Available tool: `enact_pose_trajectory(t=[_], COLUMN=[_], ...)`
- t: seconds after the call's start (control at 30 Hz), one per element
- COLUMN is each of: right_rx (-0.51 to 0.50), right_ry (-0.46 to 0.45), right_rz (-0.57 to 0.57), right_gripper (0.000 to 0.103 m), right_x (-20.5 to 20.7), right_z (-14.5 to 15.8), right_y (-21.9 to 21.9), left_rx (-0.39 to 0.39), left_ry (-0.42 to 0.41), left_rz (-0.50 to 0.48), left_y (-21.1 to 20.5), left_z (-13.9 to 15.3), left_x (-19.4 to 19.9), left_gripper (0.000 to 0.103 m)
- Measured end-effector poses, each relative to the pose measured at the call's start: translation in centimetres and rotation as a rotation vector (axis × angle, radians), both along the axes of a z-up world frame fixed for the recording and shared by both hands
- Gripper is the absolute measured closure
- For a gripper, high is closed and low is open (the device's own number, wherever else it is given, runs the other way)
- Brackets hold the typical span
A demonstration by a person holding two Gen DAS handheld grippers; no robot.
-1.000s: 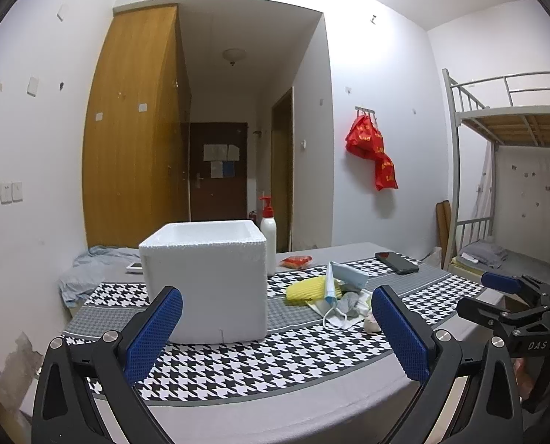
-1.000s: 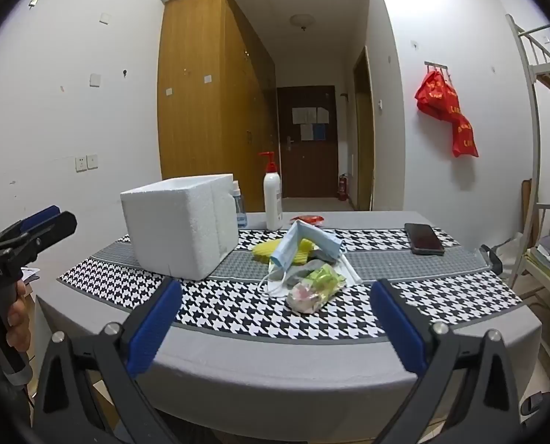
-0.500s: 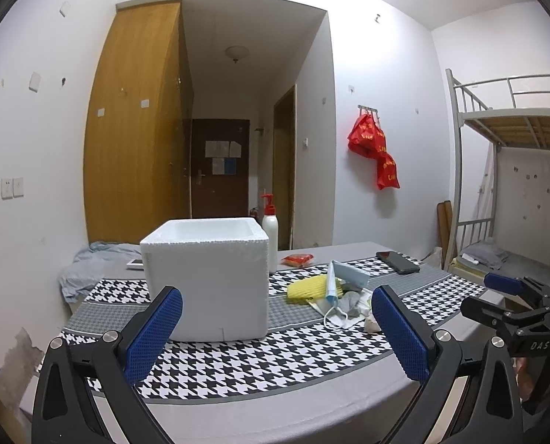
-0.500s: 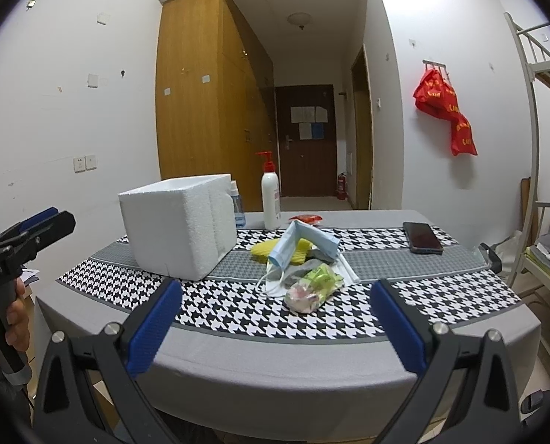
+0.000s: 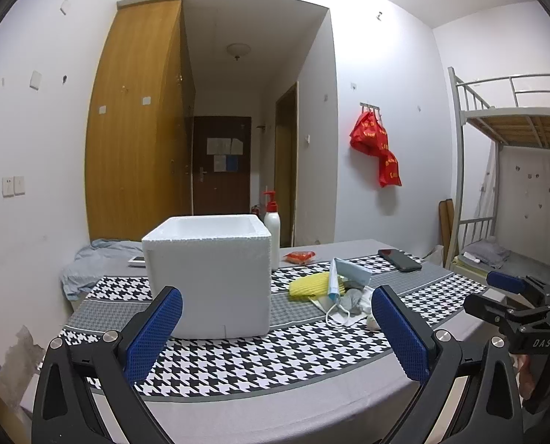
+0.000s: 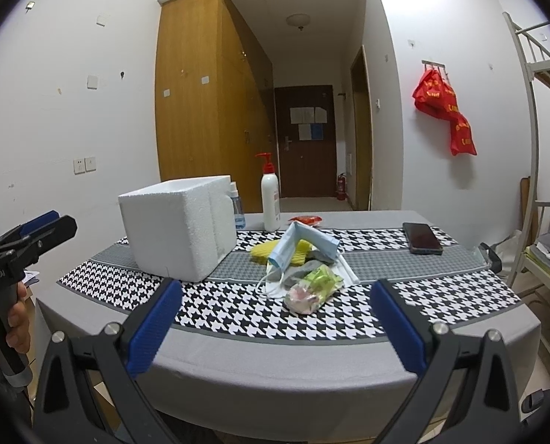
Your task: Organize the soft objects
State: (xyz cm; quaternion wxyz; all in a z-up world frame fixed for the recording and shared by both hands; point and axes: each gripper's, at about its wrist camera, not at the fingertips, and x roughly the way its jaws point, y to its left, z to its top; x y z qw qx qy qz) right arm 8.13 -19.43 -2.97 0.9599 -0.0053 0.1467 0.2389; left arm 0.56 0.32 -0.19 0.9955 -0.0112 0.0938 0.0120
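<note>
Dormitory room, as I read it. Evidence: metal bunk bed [image 5: 511,111] at right; tall wooden wardrobe [image 5: 138,118]; hallway to a dark door [image 6: 304,140] with notices; red bags [image 6: 445,107] on wall hooks; cloth-covered table [image 6: 275,362].
</note>
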Motion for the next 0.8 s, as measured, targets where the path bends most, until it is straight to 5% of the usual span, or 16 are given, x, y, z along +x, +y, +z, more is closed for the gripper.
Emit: enact_pose_trajectory(t=[0.8], right_rx=[-0.009], right_ry=[0.005], right_rz=[0.003], right_gripper=[0.000], right_x=[0.01], right_z=[-0.13], right_y=[0.31], left_rx=[-0.007], left_ry=[0.013], left_rz=[0.001], left_y=[0.19], left_z=[-0.16], left_x=[0.07], left_gripper=[0.001])
